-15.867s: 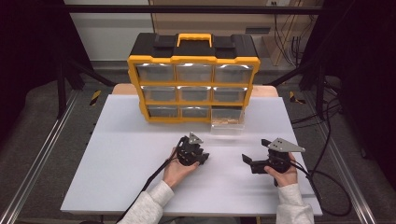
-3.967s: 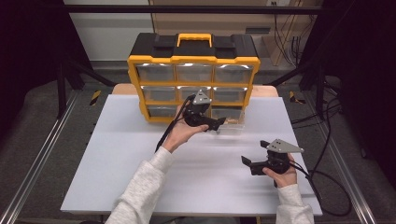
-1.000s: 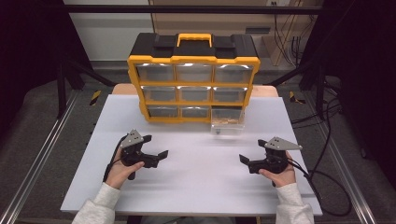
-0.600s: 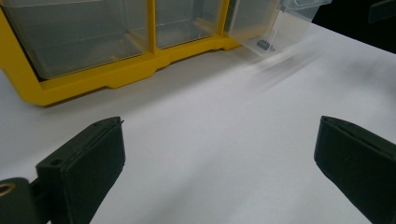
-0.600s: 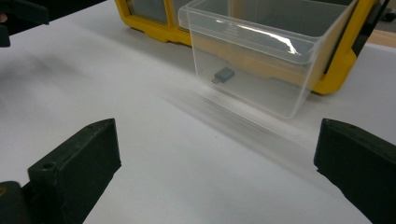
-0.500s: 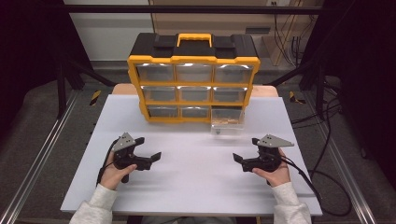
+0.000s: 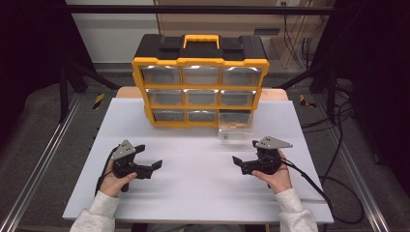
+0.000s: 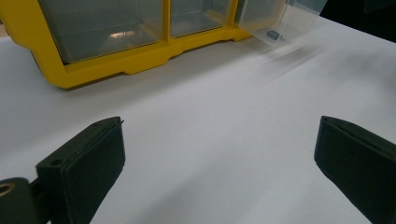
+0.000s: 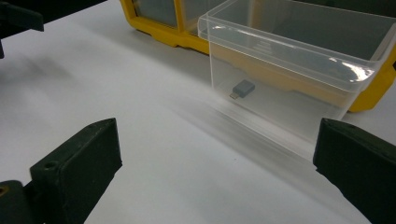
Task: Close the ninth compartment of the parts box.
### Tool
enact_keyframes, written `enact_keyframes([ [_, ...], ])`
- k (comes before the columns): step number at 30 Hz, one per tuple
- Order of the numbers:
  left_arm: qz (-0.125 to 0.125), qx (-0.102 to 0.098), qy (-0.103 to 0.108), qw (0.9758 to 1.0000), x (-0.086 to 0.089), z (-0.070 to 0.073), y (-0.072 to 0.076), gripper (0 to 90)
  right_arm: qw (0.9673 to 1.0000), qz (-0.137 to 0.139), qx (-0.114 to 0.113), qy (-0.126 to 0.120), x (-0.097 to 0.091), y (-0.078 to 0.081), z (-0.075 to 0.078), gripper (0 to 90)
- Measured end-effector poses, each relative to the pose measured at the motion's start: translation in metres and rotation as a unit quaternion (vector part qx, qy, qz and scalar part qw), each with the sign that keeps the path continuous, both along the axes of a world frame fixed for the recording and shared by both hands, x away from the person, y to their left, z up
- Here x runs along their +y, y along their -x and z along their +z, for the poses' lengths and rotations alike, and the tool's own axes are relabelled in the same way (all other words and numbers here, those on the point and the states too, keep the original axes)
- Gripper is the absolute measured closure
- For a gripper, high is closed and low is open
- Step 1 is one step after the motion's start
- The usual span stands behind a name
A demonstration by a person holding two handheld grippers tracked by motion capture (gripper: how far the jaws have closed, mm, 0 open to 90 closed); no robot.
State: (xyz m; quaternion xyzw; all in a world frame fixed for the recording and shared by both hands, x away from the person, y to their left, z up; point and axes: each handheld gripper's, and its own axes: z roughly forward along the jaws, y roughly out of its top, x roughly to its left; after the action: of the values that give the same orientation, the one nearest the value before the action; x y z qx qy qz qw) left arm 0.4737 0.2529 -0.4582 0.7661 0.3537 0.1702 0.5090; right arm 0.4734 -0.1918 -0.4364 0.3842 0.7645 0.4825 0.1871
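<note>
Since half a second ago my right gripper (image 7: pixel 238 163) has slid a little further in toward the middle of the table, and the left gripper (image 7: pixel 155 166) has barely shifted; four seconds back that left one was up at the cabinet, where the drawer now stands pulled out.

The clear plastic drawer (image 9: pixel 299 60) juts from the bottom right slot of the yellow and black parts organizer (image 7: pixel 200 79), its front resting out over the white table (image 7: pixel 203 193). I judge it was left drawn so its contents can be reached from above. Inside, against the front wall, lies a small grey adapter (image 9: pixel 243 87), apart from anything else I can make out; the left gripper view catches it too, far off (image 8: pixel 273 34).

Both pairs of jaws stand wide and hold nothing. The right gripper faces the drawer, near it but not touching, which suits a reach for the adapter. The left gripper rests low by the front left of the table, well apart from the drawer, likely parked out of the way.
</note>
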Motion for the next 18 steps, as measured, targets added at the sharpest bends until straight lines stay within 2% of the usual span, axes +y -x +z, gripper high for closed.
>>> enact_keyframes([
  [7,0.002,-0.002,0.003,1.0000,0.003,0.000,0.000,1.4,0.9999,-0.008,0.007,-0.001,0.008,-0.005,-0.002,5.0],
  [10,0.003,-0.004,0.004,1.0000,0.005,0.001,0.001,1.4,0.9999,-0.006,0.007,0.006,0.012,-0.007,-0.003,6.7],
  [18,0.005,-0.002,0.004,1.0000,0.009,-0.001,0.000,1.4,0.9997,-0.011,0.009,0.017,0.016,-0.008,-0.006,16.4],
])
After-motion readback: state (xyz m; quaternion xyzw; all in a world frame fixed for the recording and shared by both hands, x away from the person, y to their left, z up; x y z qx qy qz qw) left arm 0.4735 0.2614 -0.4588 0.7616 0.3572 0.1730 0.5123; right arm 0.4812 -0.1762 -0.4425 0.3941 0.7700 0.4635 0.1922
